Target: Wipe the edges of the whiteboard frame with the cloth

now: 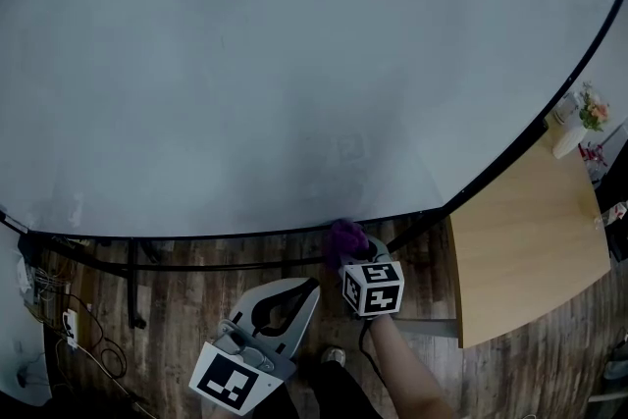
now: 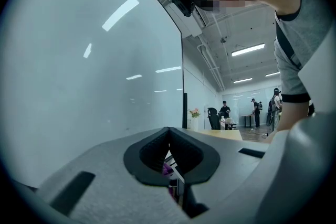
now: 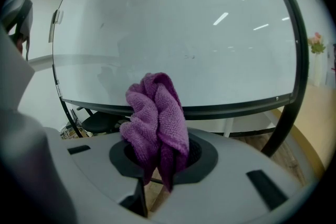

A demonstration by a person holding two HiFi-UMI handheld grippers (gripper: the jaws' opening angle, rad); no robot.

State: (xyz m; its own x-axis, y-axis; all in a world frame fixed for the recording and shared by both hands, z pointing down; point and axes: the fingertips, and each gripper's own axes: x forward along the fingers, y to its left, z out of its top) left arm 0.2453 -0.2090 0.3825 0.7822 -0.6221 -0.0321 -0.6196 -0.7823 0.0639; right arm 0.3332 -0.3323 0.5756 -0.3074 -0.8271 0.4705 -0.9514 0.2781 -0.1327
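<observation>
A large whiteboard [image 1: 294, 64] fills the head view, with a black frame along its bottom edge [image 1: 196, 236] and right edge [image 1: 530, 137]. My right gripper [image 1: 351, 255] is shut on a bunched purple cloth [image 1: 345, 235], which touches the bottom frame near the lower right corner. In the right gripper view the cloth [image 3: 157, 113] sticks up from the gripper [image 3: 157, 149] in front of the bottom frame [image 3: 236, 108]. My left gripper [image 1: 306, 288] hangs lower, left of the right one, shut and holding nothing. Its closed tips [image 2: 168, 131] point along the board [image 2: 79, 86].
A wooden table [image 1: 530, 240] stands right of the board, with a vase of flowers [image 1: 579, 118] at its far end. Black stand bars [image 1: 132, 280] run under the board. Cables [image 1: 59, 309] lie on the wooden floor at left. People [image 2: 254, 113] stand far off.
</observation>
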